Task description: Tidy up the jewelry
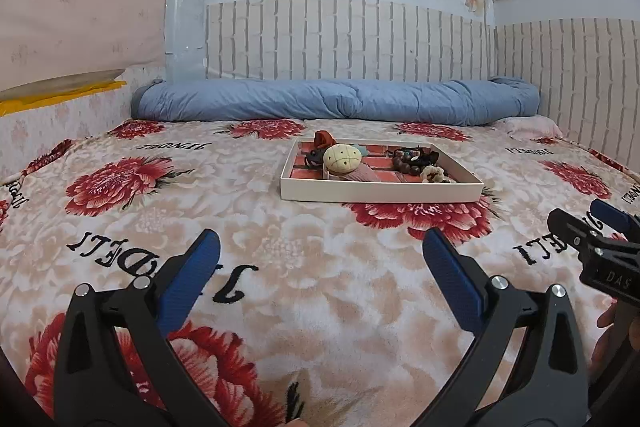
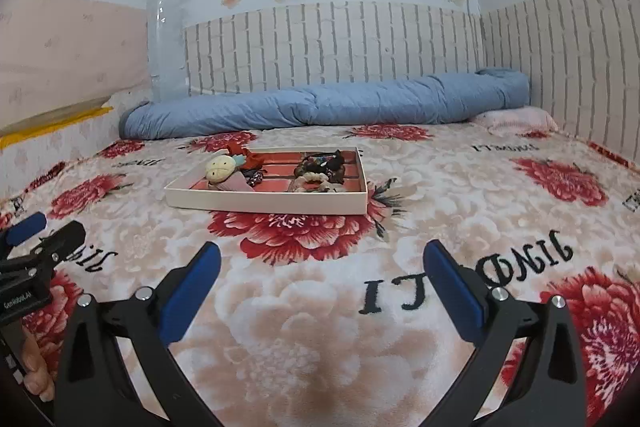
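A shallow white tray point(image 1: 380, 193) with a red inside sits on the flowered bed blanket point(image 1: 280, 267). It holds a cream pineapple-shaped plush clip point(image 1: 343, 157), a red bow point(image 1: 323, 139), dark bead bracelets point(image 1: 408, 161) and pale scrunchies point(image 1: 434, 174). The tray also shows in the right wrist view point(image 2: 264, 203). My left gripper point(image 1: 320, 247) is open and empty, low over the blanket, short of the tray. My right gripper point(image 2: 322, 255) is open and empty too, to the tray's near right. Each gripper shows at the other view's edge point(image 1: 592, 239) point(image 2: 40, 243).
A rolled blue quilt point(image 1: 336, 101) lies along the brick-pattern wall behind the tray. A pink pillow point(image 1: 528, 127) sits at the back right. A headboard ledge with a yellow strip point(image 1: 60, 95) runs along the left.
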### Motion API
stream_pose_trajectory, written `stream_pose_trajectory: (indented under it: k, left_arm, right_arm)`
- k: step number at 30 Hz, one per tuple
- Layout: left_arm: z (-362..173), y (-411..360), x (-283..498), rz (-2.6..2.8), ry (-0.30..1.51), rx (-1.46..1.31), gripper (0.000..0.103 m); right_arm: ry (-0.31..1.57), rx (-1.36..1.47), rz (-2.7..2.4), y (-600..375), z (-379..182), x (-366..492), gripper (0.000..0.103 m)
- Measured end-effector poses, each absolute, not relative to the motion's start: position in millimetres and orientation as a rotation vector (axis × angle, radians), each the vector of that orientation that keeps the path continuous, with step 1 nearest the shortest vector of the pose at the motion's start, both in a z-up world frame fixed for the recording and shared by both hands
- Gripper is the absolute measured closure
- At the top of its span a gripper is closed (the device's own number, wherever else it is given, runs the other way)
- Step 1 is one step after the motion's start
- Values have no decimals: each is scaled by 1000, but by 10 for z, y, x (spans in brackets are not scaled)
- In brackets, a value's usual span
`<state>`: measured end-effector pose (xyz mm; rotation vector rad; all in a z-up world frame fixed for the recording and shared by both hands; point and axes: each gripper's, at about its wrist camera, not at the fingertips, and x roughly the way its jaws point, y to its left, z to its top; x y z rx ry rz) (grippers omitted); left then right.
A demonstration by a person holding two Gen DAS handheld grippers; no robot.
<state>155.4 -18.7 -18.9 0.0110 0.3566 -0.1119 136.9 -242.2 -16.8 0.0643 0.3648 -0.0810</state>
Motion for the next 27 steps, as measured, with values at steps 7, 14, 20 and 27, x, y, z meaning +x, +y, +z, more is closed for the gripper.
stream_pose_trajectory:
  k: [7, 14, 20, 27]
  left_arm:
    - [-197, -213, 1558, -108, 350, 21, 5]
    - [-199, -221, 1558, -106, 349, 26, 5]
    - [-214, -208, 1582, -104, 354, 35, 5]
    - [-214, -218, 1581, -103, 355, 34, 5]
  right_arm:
    - [364, 51, -81, -2383, -165, 1379, 4]
    - [367, 52, -81, -2379, -173, 1381, 4]
    - [369, 51, -81, -2380, -174, 1382, 4]
    - [369, 53, -81, -2386, -172, 1382, 4]
